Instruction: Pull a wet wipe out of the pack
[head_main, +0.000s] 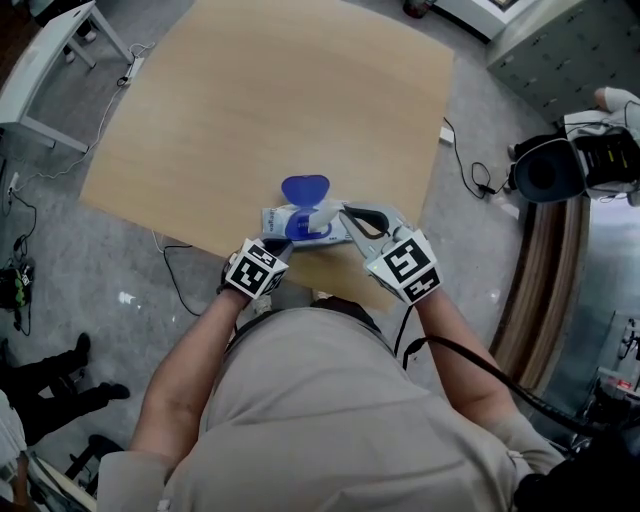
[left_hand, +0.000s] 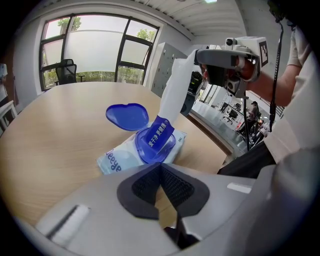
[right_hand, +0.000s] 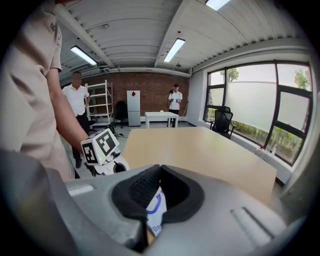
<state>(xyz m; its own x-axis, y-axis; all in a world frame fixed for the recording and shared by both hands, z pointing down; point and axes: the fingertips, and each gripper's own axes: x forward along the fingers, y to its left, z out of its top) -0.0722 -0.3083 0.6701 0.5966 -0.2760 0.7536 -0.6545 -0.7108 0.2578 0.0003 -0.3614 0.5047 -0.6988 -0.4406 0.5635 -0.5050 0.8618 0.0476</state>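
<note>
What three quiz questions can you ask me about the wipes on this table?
1. True or false: the blue lid of the pack is shut.
2. Which one pinches the white wipe, the left gripper or the right gripper?
3. Fill the gap: the pack lies on a wooden ____.

Key
1. False, the lid stands open.
2. The right gripper.
3. Table.
</note>
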